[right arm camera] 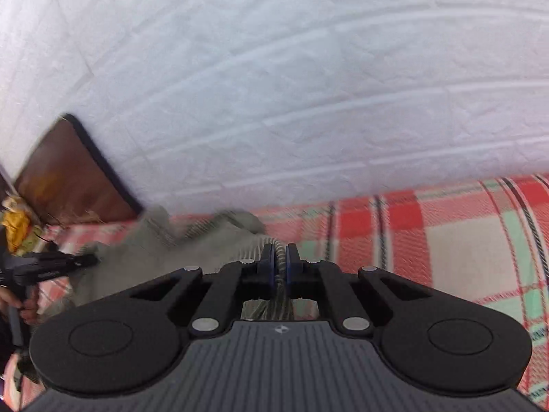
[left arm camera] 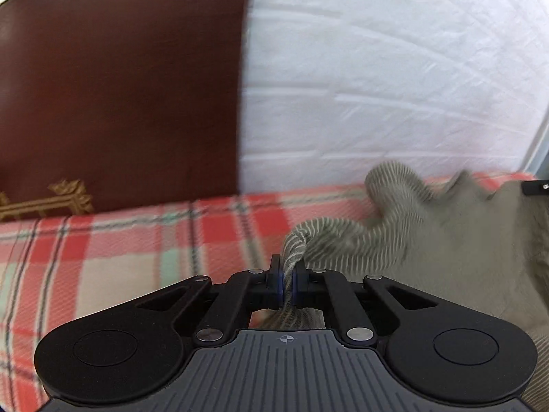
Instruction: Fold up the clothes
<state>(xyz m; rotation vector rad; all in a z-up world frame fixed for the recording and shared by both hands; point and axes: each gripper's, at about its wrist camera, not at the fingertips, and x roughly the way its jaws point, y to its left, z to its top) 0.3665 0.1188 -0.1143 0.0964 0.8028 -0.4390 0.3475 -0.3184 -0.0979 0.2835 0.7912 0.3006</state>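
Observation:
An olive-grey garment [left arm camera: 446, 240] with a striped ribbed hem lies bunched on a red, cream and mint plaid bedspread [left arm camera: 120, 250]. My left gripper [left arm camera: 287, 276] is shut on a twisted stretch of that ribbed hem, which runs up and right from the pads. In the right wrist view the same garment [right arm camera: 164, 250] spreads to the left, and my right gripper [right arm camera: 281, 261] is shut on another stretch of the striped hem. The left gripper [right arm camera: 51, 267] shows at the left edge of that view, with a hand on its handle.
A white textured wall [right arm camera: 274, 86] rises straight behind the bed. A dark brown headboard [left arm camera: 120, 86] with a gold ornament stands at the left end. Bare plaid bedspread [right arm camera: 446, 240] stretches to the right of the garment. Yellow clutter [right arm camera: 15, 226] sits beside the headboard.

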